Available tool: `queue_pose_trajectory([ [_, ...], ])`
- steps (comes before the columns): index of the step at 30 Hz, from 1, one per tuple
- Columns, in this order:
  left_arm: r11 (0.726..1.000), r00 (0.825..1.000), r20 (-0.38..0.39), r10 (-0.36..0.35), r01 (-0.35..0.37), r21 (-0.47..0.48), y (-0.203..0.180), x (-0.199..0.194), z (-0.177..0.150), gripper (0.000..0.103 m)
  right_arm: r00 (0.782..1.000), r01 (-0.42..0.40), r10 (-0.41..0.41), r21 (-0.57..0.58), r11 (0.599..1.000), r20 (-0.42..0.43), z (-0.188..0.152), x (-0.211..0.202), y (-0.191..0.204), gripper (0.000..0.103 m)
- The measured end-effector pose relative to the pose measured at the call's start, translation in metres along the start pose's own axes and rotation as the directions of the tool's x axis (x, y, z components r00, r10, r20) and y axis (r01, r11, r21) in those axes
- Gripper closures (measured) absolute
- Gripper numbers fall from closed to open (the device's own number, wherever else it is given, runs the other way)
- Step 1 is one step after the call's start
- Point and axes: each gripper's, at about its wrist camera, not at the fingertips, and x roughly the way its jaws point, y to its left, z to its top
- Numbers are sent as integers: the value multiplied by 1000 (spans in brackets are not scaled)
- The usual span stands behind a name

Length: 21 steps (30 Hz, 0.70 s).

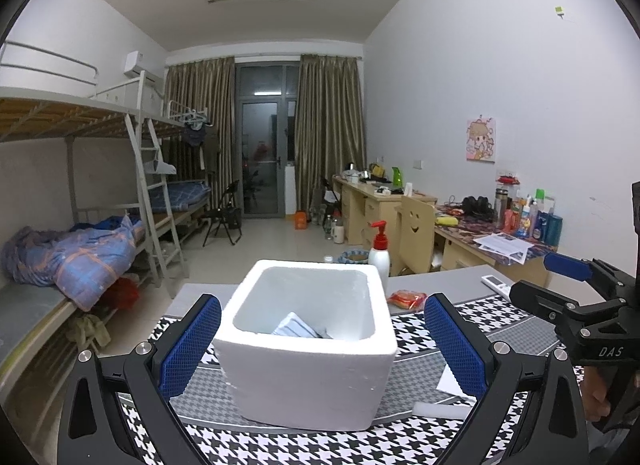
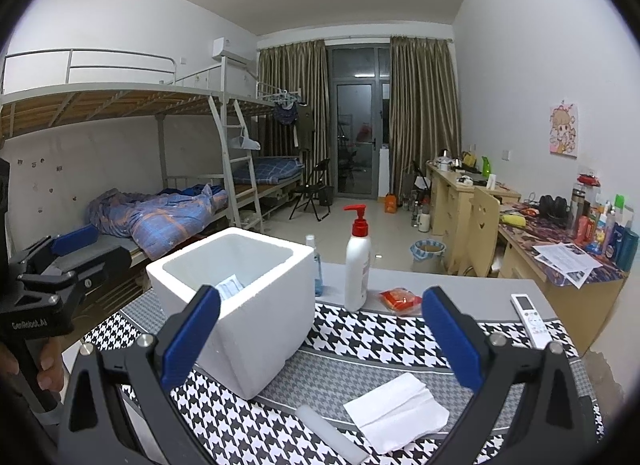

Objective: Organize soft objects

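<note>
Foam box point(image 2: 236, 305) partly filled: one soft packet point(image 2: 230, 287) lies inside it, others are left out.
A folded white tissue point(image 2: 396, 409) and foam stick point(image 2: 332, 435) lie at five o'clock of the box, a red packet point(image 2: 400, 299) at two o'clock. Left gripper point(image 1: 322, 349) hovers with its jaws spread wide either side of the box; right gripper point(image 2: 320, 339) hovers above the tissue, jaws apart and empty.

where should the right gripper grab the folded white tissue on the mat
Take the folded white tissue by its raised far edge, coming down from above with the right gripper. It lies flat on the houndstooth mat, so only that layered edge gives the fingers something to pinch. The foam stick lies close on its left.
</note>
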Motion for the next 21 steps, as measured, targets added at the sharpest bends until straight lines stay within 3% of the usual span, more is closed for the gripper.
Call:
queue_pose_trajectory([
  [21,994,994,-22,-107,107,34,-25,4,-16,1,998,64,-63,52,997,-26,-16,-9,-23,1],
])
